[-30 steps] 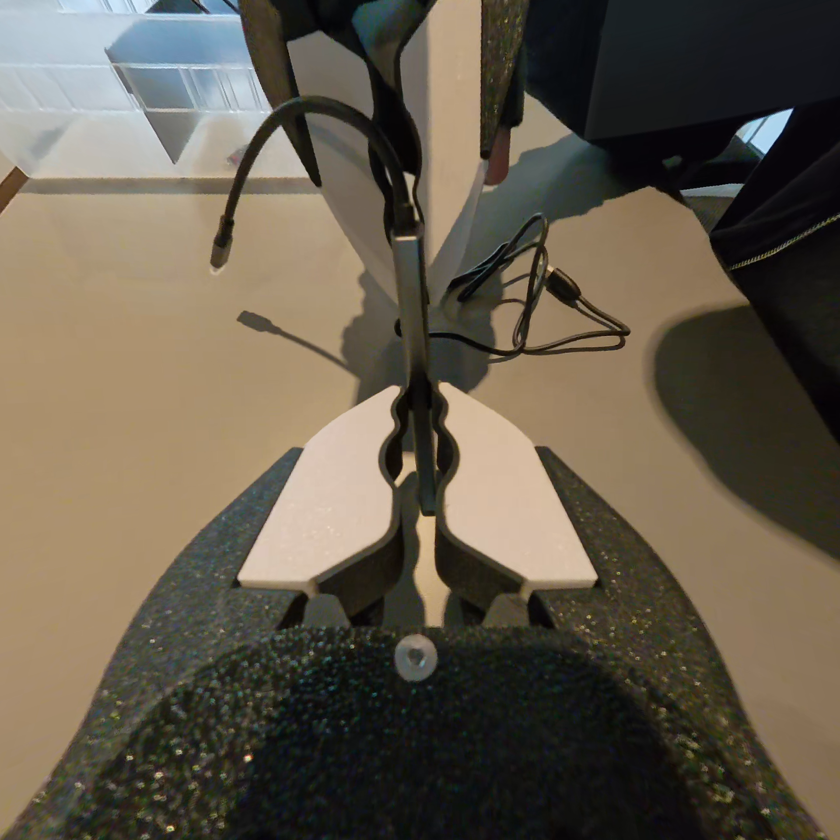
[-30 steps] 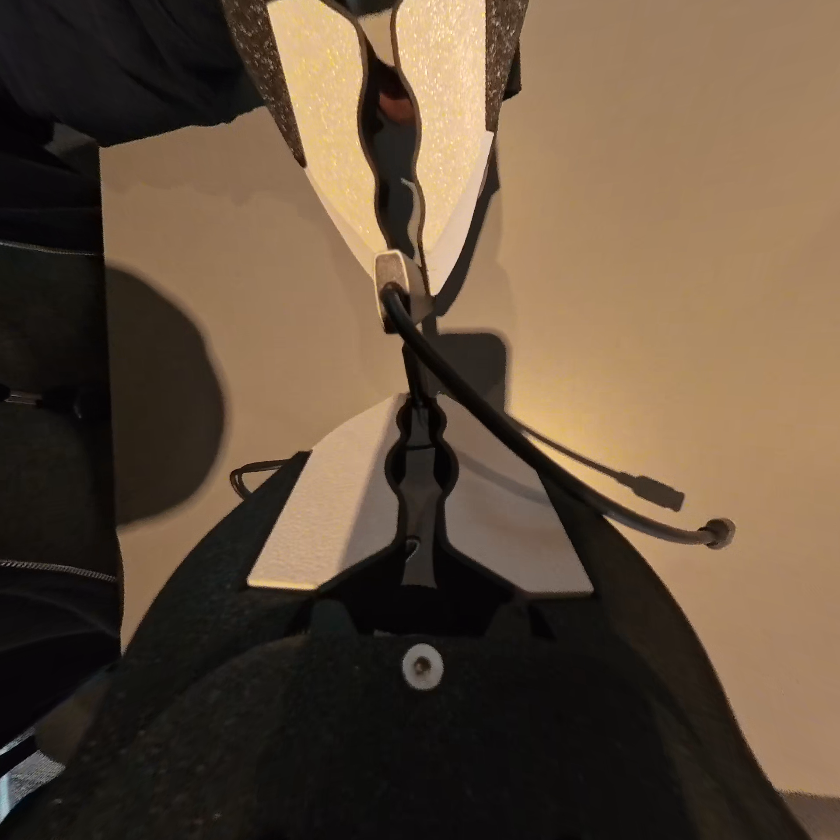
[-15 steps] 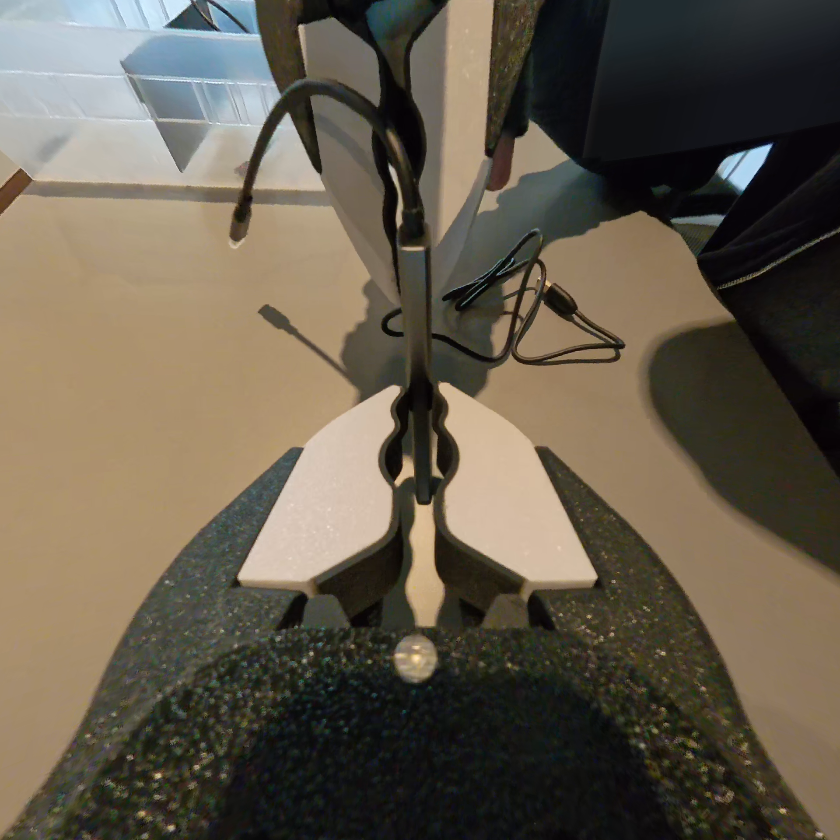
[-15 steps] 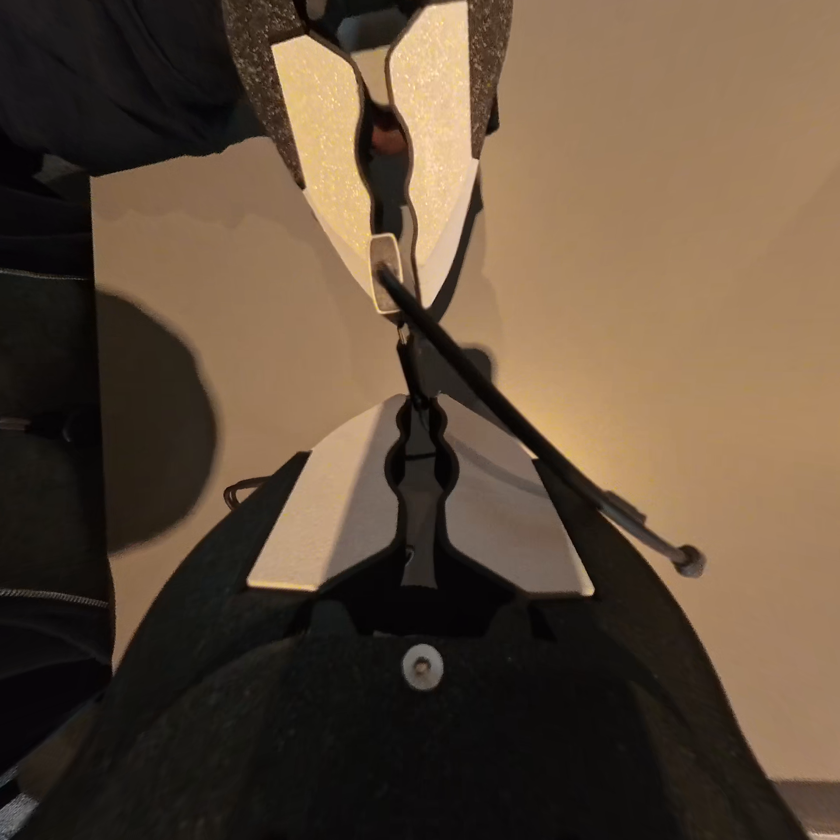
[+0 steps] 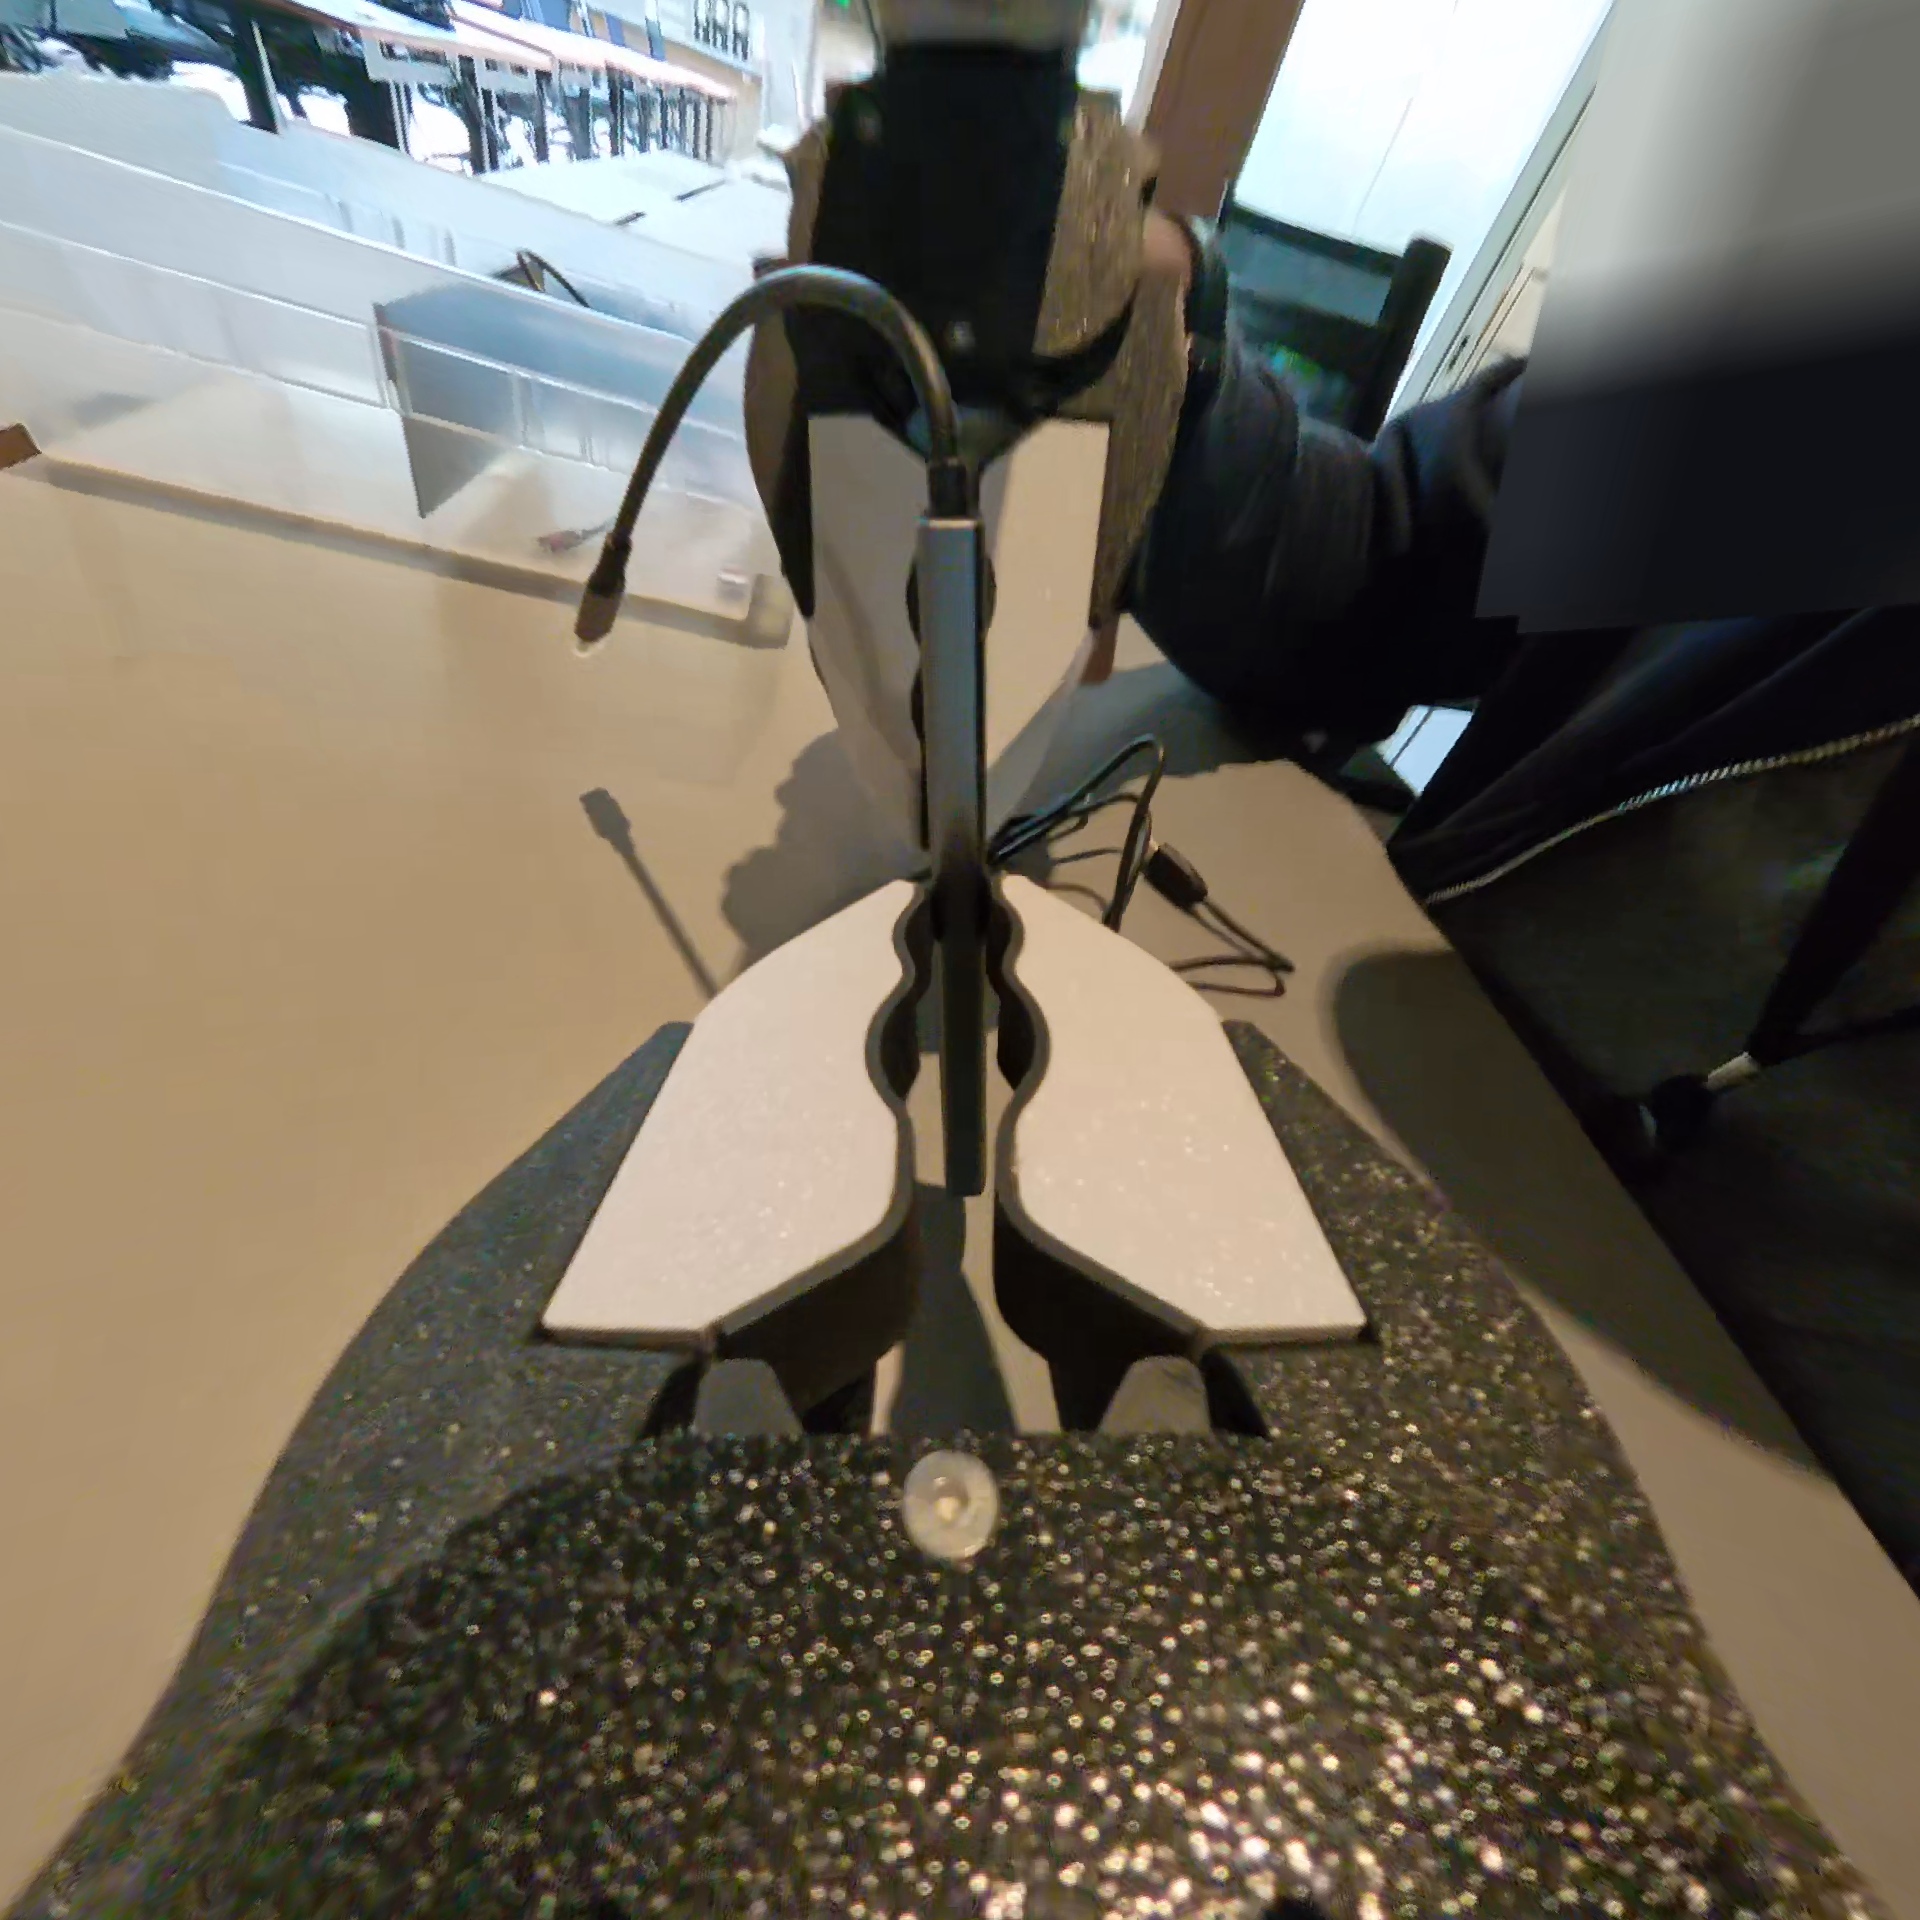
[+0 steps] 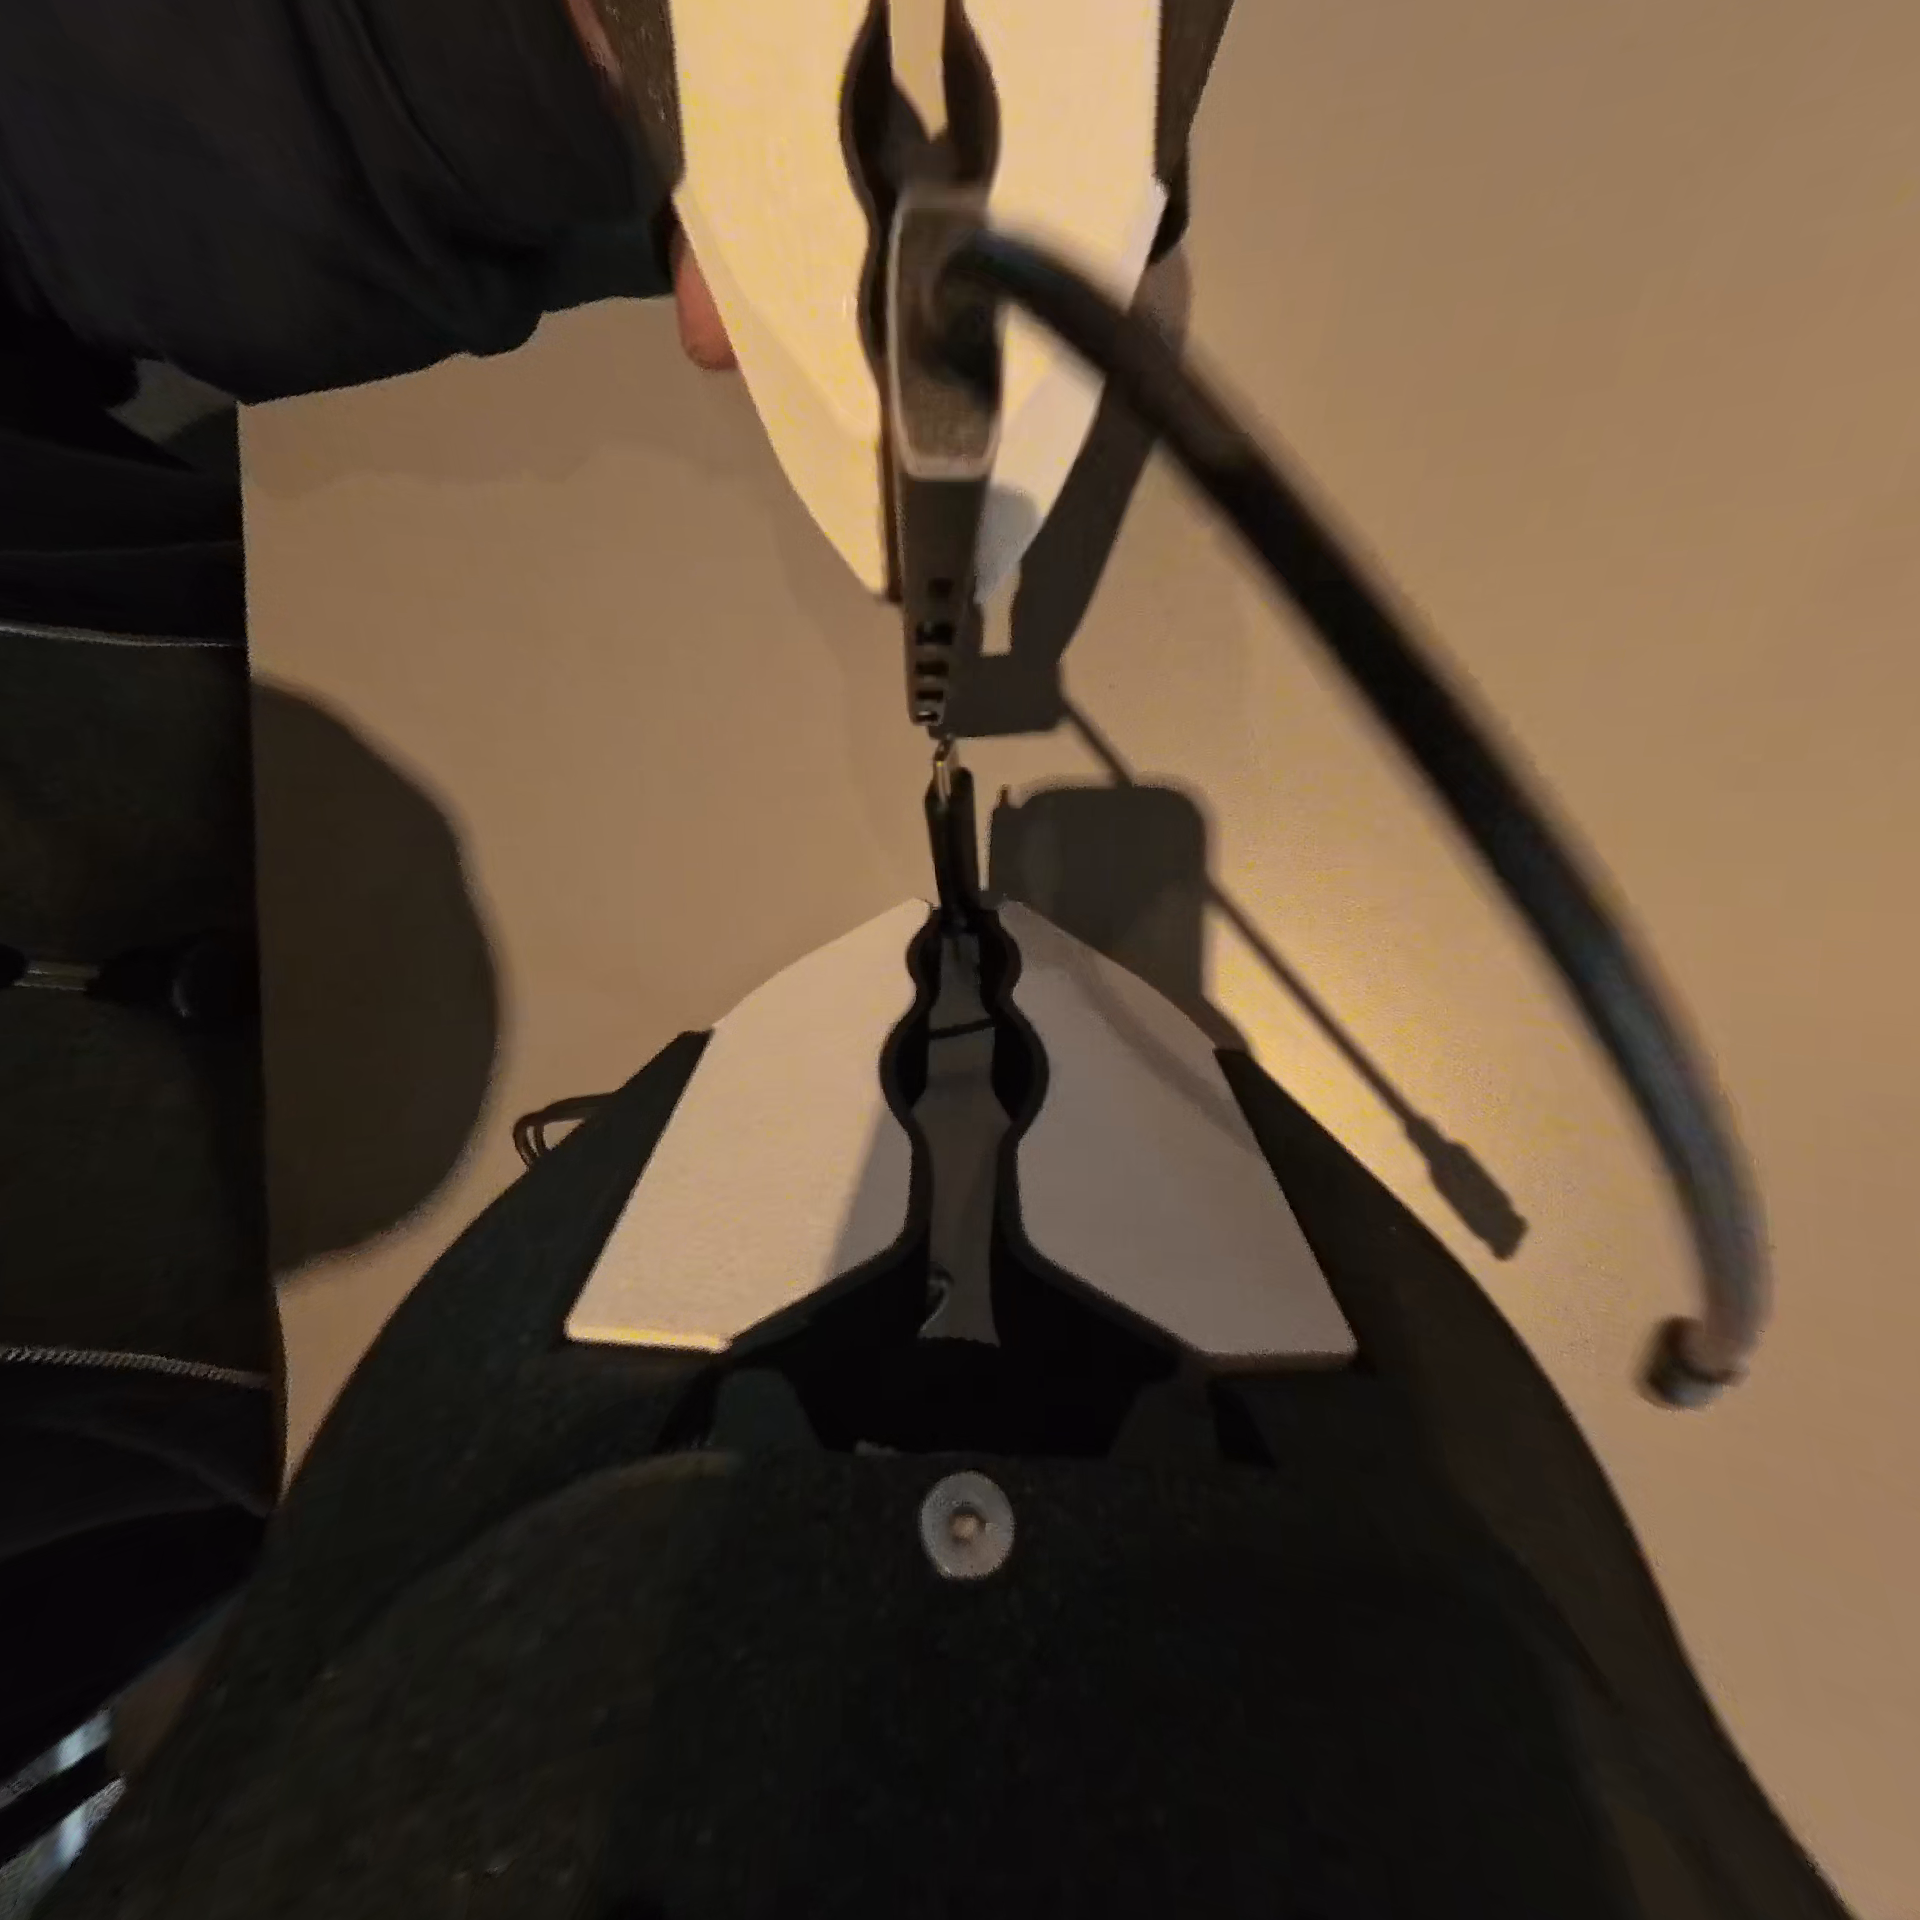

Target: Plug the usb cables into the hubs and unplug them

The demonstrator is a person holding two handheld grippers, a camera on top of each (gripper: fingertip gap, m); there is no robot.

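My left gripper [image 5: 951, 894] is shut on a slim grey usb hub [image 5: 951, 727], held edge-on above the beige table [image 5: 312, 935]. The hub's own black lead [image 5: 790, 312] arcs up and left to a free plug. My right gripper [image 6: 961, 909] is shut on the black plug of a usb cable [image 6: 951, 831]. The plug's metal tip meets the near end of the hub [image 6: 940, 468]; I cannot tell whether it is in a port. The right gripper's fingers [image 5: 862, 623] face me behind the hub. The left gripper's fingers [image 6: 790, 312] show in the right wrist view.
The slack of the black usb cable [image 5: 1143, 852] lies coiled on the table behind the hub. A clear plastic bin [image 5: 312, 312] stands at the back left. A person in dark clothes [image 5: 1558, 623] stands at the table's right edge. The left gripper's tips are roughly 5 cm from the right gripper's.
Both grippers have stayed shut. The hub has come closer to the right gripper's camera and turned, so its row of side ports now shows. The left gripper has tilted up.
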